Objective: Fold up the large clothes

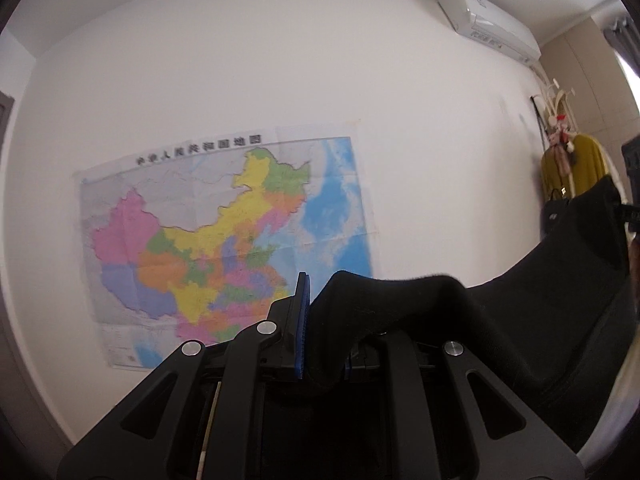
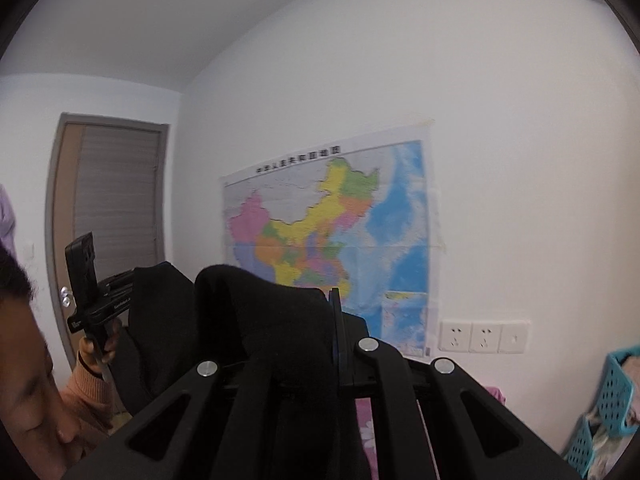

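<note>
A large black garment (image 1: 540,300) is held up in the air between both grippers, facing a white wall. My left gripper (image 1: 320,320) is shut on one edge of it; the blue pad of its left finger (image 1: 304,320) shows, and the cloth drapes over the right finger. The cloth stretches to the right and down. My right gripper (image 2: 320,328) is shut on another edge of the same black garment (image 2: 248,320), which bunches over its left finger and hangs left toward the other gripper (image 2: 96,296), seen in the person's hand.
A coloured map (image 1: 224,232) is taped to the wall ahead. An air conditioner (image 1: 488,20) hangs at the upper right, a coat rack with a yellow garment (image 1: 572,164) stands right. A door (image 2: 112,208), wall sockets (image 2: 480,336) and turquoise baskets (image 2: 608,400) show in the right wrist view.
</note>
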`<state>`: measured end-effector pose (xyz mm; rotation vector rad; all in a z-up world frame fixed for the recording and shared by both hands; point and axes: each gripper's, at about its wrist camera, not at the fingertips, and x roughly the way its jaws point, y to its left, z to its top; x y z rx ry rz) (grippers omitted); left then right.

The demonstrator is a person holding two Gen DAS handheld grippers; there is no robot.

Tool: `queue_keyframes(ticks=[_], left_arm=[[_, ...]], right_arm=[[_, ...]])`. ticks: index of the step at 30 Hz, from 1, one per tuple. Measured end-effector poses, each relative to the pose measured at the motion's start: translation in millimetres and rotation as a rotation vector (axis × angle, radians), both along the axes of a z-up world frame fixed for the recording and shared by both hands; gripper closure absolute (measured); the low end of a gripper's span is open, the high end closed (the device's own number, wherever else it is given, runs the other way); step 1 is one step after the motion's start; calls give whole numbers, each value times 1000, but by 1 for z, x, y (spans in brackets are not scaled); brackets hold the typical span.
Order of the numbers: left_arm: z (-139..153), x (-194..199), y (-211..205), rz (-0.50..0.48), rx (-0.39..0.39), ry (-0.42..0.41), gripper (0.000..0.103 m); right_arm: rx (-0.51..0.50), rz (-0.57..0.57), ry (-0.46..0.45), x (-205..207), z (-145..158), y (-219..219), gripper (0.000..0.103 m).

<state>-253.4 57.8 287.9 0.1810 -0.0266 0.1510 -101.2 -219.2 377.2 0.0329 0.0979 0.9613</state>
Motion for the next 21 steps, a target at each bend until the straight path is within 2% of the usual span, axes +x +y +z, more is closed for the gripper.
queue_keyframes(ticks=[2,3,5,7,9,12,15,17,18,21], left_arm=[[-1,8,7,3,-23,29,90],[-2,17,15,-20,-60,59,90],[-8,37,29,-42,-123,116,90],[-25,79,47,-43,-188,218,90],[-61,141,65,0,-244,366,90],[-123,223,81,98,-227,539,89],[-185,289,102,132,-287,707,89],[-218,321,113,159,-306,788,90],[-232,335,118,166,-319,822,90],[-250,360,134,162,-347,850,90]], right_arm=[[13,20,25,12,-6,4,99],[21,24,52,23,-9,9,99],[18,28,134,60,-25,19,99],[-24,7,261,114,-55,42,99],[-105,-43,380,165,-94,69,99],[-217,-93,546,225,-162,100,99],[-305,-129,706,277,-233,128,99],[-380,-155,746,297,-269,142,99],[-387,-171,779,307,-285,145,99],[-366,-190,848,332,-304,145,99]])
